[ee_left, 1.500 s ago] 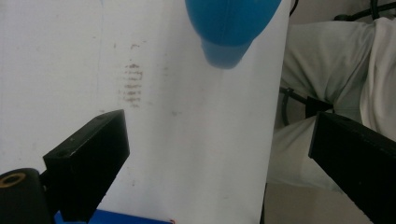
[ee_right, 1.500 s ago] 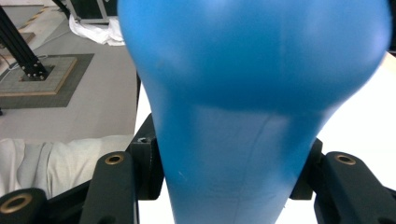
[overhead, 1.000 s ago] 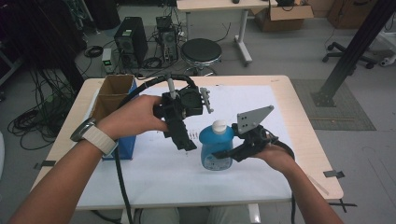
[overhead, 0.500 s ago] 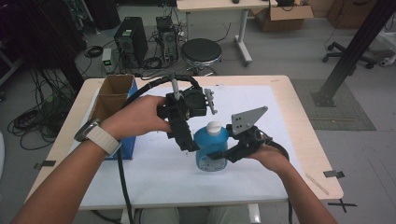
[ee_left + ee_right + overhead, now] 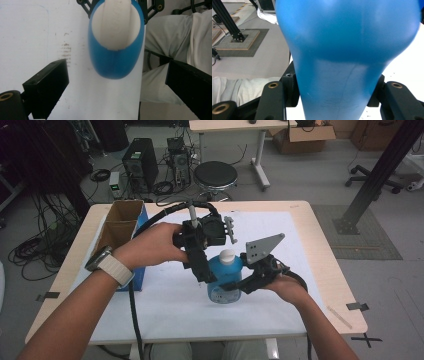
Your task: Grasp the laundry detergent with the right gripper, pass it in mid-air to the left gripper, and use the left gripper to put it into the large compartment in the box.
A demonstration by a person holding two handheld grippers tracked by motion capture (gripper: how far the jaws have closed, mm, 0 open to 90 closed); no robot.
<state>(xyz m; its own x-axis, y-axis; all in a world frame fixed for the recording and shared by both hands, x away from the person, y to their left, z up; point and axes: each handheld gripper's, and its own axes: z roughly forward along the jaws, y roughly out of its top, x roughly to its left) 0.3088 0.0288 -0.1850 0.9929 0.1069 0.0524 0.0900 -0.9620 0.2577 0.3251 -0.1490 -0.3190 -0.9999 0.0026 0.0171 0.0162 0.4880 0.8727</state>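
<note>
Broadly, the light wooden table (image 5: 320, 250) under a white paper sheet bears a brown-and-blue cardboard box (image 5: 122, 232) at nine o'clock. At centre stands the blue plastic bottle with a white cap (image 5: 225, 279), upright. At its four o'clock, the right gripper (image 5: 239, 286) pinches the bottle's narrow waist. At eleven o'clock, the left gripper (image 5: 206, 274) hangs over the cap, jaws spread wide and clear of it. Judging so, holding is done; gripping and working the cap remains.
</note>
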